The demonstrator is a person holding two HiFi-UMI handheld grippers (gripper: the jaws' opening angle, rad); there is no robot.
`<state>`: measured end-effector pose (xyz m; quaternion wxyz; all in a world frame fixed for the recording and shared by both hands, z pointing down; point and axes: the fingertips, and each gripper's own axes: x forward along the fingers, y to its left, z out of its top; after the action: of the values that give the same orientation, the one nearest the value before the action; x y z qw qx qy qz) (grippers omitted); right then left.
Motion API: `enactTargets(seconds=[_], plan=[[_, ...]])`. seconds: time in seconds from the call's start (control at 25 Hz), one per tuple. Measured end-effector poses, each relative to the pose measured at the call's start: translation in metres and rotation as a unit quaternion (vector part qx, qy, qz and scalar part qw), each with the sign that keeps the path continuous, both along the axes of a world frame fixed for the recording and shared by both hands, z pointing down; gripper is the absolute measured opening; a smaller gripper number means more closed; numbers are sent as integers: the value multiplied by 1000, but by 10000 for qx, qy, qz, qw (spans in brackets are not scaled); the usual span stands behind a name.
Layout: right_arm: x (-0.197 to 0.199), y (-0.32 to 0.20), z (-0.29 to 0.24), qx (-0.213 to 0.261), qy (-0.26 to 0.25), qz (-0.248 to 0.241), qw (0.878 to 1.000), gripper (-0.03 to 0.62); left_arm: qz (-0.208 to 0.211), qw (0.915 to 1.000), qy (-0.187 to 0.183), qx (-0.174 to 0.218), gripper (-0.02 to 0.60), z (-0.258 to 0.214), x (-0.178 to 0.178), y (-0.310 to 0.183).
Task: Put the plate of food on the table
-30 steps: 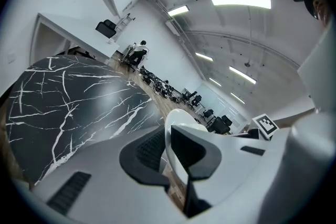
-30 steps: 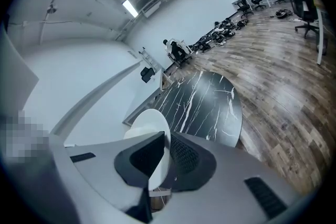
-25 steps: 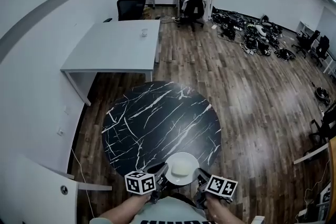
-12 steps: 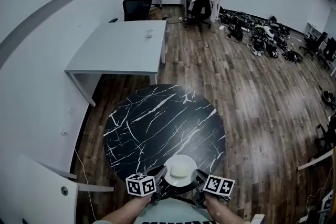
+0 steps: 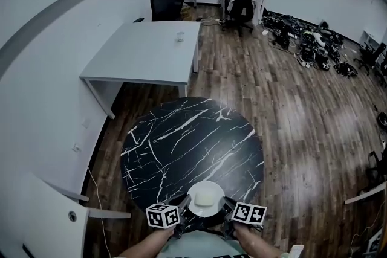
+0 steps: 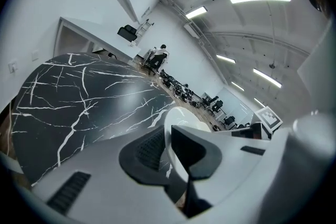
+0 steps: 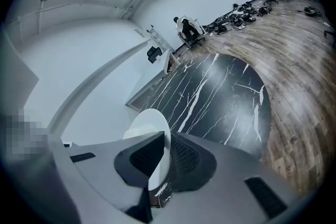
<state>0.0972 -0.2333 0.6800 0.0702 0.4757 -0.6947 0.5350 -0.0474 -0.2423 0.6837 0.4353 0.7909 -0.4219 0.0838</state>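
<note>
The left gripper (image 5: 183, 203) and right gripper (image 5: 226, 205) each clamp a rim of the white plate (image 5: 206, 208) of food at the near edge of the round black marble table (image 5: 181, 142). A white desk (image 5: 145, 51) stands beyond on the wood floor (image 5: 290, 112).

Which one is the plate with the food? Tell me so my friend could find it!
Find the big round black table with white streaks. At its near edge, the left gripper and right gripper pinch a white plate by its rim. It is the only white round thing over that dark top, with a pale lump of food on it.
</note>
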Motion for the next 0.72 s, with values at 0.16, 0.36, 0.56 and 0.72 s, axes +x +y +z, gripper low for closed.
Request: enactTargets(seconds=[0.16,0.36,0.56,0.72], plan=[[-1,-5,13,-97,-7,-133,9999,40,-66,9999,-85,-91,44,13,-1,-3],[2,-10,38,-230,54,-294,9993,40,-158,9996,-141,-185,44,32,3,-3],[2,-17,59,-358,55,-389,9986,41,-201,9991,-210,-296,44,51,3,-6],[1,-21,72,-468,55,-444,9979,41,-182,9987,-302,-381,44,64,3,-10]])
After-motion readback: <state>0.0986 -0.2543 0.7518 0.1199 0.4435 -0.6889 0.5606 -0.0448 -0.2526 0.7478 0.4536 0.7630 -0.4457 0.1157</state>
